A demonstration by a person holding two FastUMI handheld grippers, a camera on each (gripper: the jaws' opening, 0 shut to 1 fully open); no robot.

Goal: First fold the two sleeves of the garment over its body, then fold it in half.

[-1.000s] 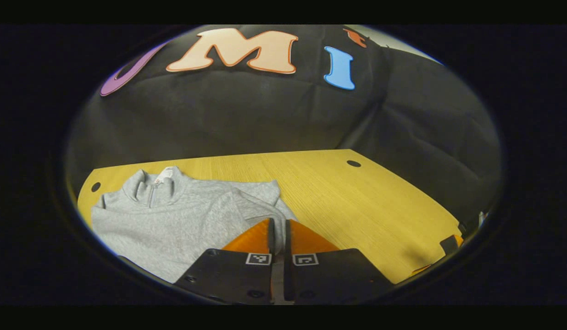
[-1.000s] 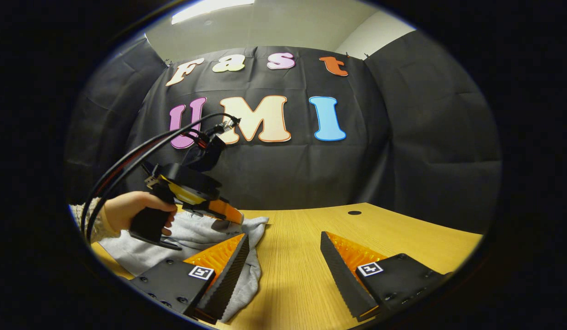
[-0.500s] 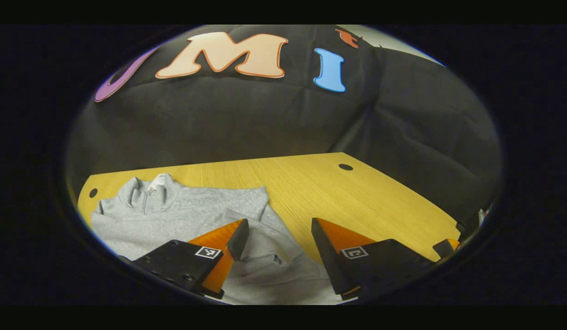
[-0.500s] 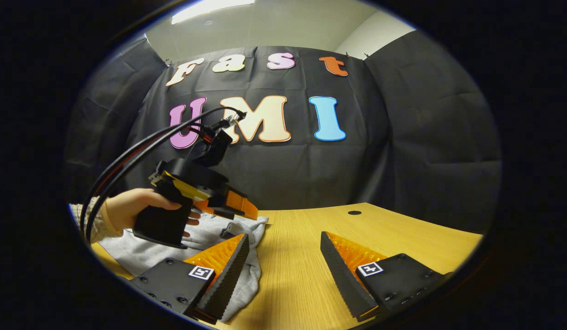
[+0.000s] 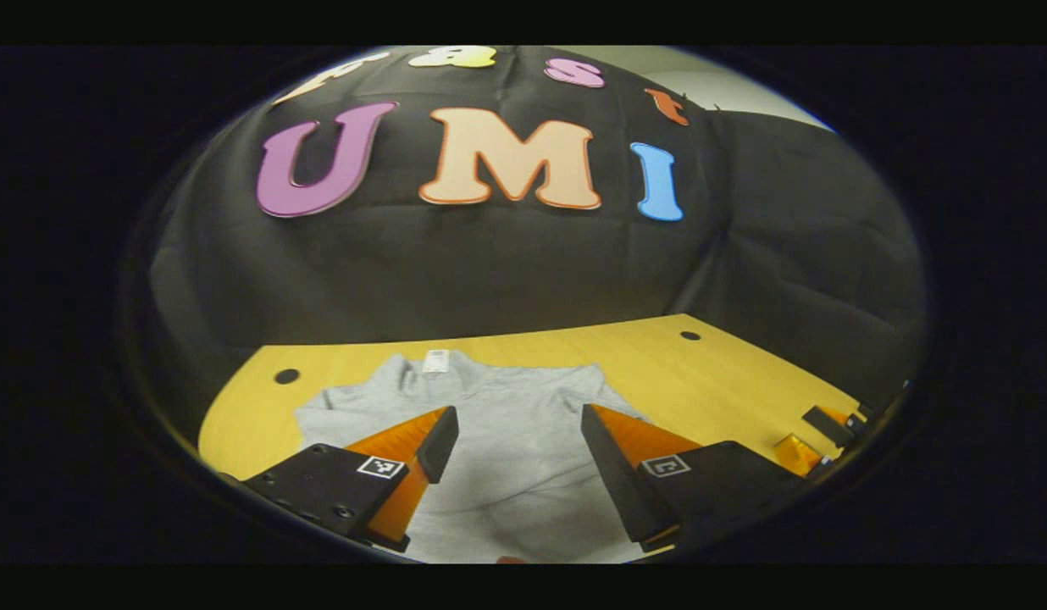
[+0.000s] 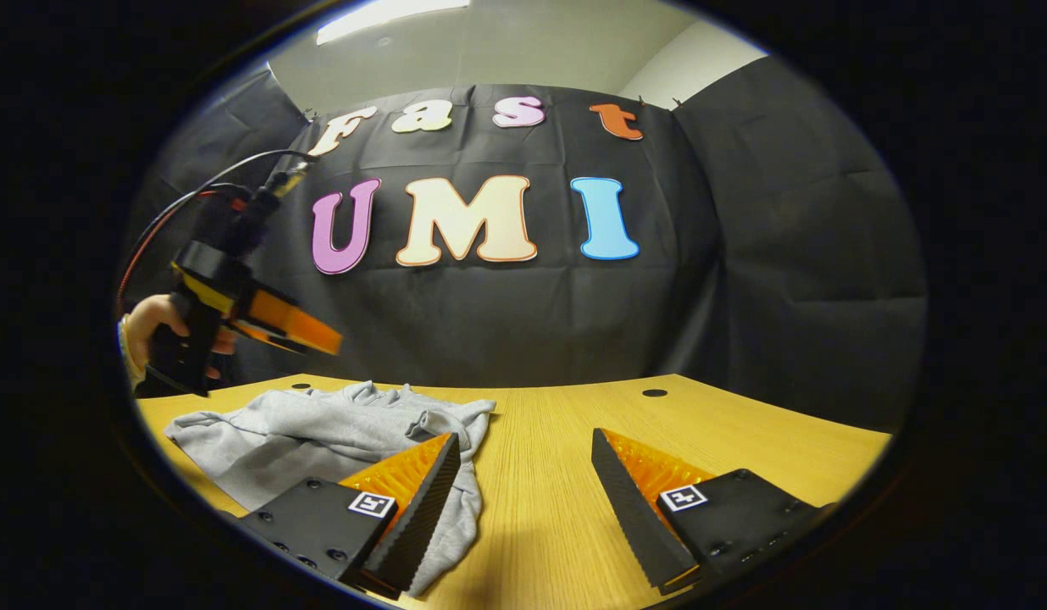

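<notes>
A grey sweatshirt (image 5: 506, 449) lies flat on the wooden table (image 5: 710, 373), its collar and white tag (image 5: 436, 361) at the far side. My left gripper (image 5: 517, 415) hovers open above its body with nothing between the fingers. In the right gripper view the sweatshirt (image 6: 320, 432) sits at the left, with a fold of cloth bunched on its right side. The left gripper (image 6: 320, 339) hangs raised above the table's left end, held by a hand (image 6: 146, 326). My right gripper (image 6: 524, 439) stands open low over bare table (image 6: 557, 508), its left finger (image 6: 413, 508) over the sweatshirt's near edge.
Small round holes mark the tabletop (image 5: 286, 375) (image 5: 689, 335) (image 6: 655, 393). Black cloth walls close the booth behind and to the right. Cables (image 6: 193, 195) trail from the left gripper. Bare wood stretches right of the sweatshirt.
The left gripper opened and let go of the sleeve, then rose and swung left, away from the sweatshirt. The right gripper stayed put.
</notes>
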